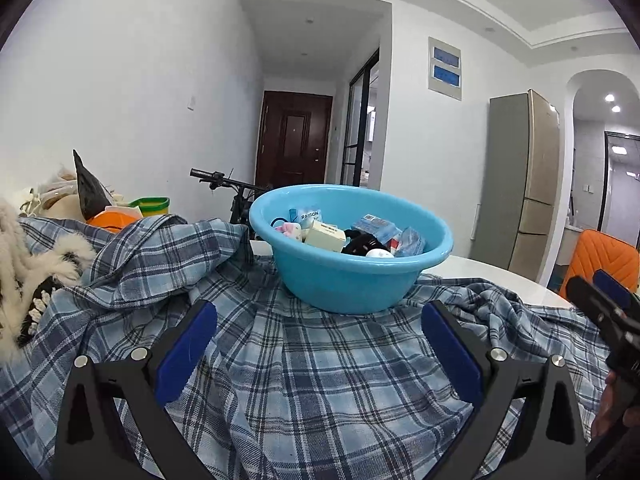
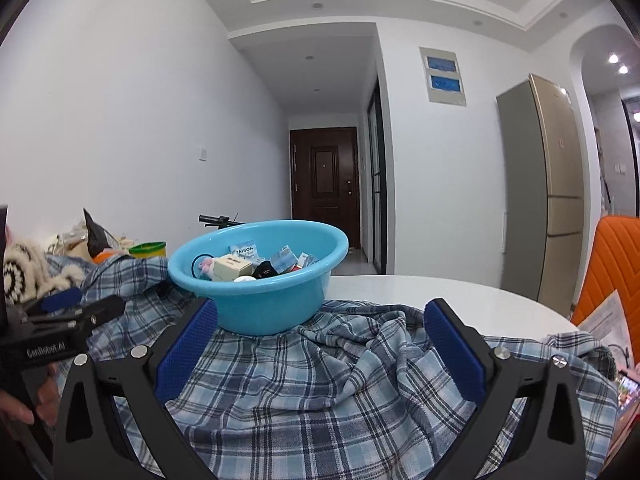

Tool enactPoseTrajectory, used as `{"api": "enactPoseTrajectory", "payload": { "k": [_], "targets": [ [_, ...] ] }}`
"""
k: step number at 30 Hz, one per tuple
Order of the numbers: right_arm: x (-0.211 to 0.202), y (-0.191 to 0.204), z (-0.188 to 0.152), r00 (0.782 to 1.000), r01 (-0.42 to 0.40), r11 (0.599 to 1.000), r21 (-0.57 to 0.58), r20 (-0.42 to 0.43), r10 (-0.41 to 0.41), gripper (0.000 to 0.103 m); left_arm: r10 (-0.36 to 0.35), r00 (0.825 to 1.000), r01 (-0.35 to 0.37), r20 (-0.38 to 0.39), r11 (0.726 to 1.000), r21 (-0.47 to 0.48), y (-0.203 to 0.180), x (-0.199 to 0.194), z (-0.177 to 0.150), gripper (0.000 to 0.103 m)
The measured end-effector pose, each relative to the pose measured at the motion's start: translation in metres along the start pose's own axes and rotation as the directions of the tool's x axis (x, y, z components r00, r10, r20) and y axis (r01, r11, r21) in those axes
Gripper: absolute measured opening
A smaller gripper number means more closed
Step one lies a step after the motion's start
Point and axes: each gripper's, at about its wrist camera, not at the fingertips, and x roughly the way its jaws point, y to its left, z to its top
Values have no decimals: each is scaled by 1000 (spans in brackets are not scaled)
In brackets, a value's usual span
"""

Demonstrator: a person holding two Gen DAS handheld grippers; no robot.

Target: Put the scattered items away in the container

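Note:
A light blue plastic basin (image 1: 352,276) stands on a blue plaid cloth (image 1: 320,380) on a white table. It holds several small items: a cream box (image 1: 326,236), blue packets (image 1: 374,224), a black object and a pink one. My left gripper (image 1: 320,352) is open and empty, low over the cloth in front of the basin. In the right wrist view the basin (image 2: 256,300) sits ahead to the left. My right gripper (image 2: 320,352) is open and empty over the cloth (image 2: 340,392). The left gripper also shows in the right wrist view (image 2: 68,312), and the right gripper in the left wrist view (image 1: 604,296).
A pile of furry fabric (image 1: 36,264), a black bag, an orange object and a green-rimmed container (image 1: 154,204) lie at the left. An orange chair (image 2: 616,272) stands at the right. A fridge (image 1: 524,184), a bicycle and a hallway door are behind. Bare white tabletop (image 2: 440,296) lies right of the basin.

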Motion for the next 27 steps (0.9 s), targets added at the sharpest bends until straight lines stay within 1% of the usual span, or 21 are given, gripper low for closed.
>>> {"api": "enactPoseTrajectory", "payload": {
  "k": [4,6,8,10,13,14,18,21,27],
  "targets": [
    [3,7,-1,1000,-17,999,-28,-18,16,103,19,1000,-18,-15,999,39,-6,2,-1,103],
    [9,10,-2,998,-19,999,-44,-53,16,103,30,999,-29,-21,997,69,-11,4,-2,103],
    [16,11,-4,996,-10,999,-47,-90,6,103,25,999,-23,-20,995,93,-16,3,-3,103],
    [23,7,-6,992,11,999,-33,-124,-15,103,21,999,-19,-24,996,87,-15,4,-4,103],
    [34,0,-9,980,70,998,-5,-184,-70,103,28,999,-26,-23,996,85,-14,4,-4,103],
    [35,0,-9,978,87,996,-7,-192,-87,103,30,999,-28,-22,996,87,-15,4,-4,103],
    [28,2,-9,983,81,997,-19,-162,-83,103,36,999,-34,-21,996,86,-15,4,-5,103],
    [30,-3,-9,981,90,996,-1,-175,-89,103,51,999,-49,-20,996,79,-14,4,-4,103],
    [30,-4,-8,979,111,994,-3,-172,-110,103,51,998,-49,-26,996,78,-14,4,-5,103]
  ]
}}
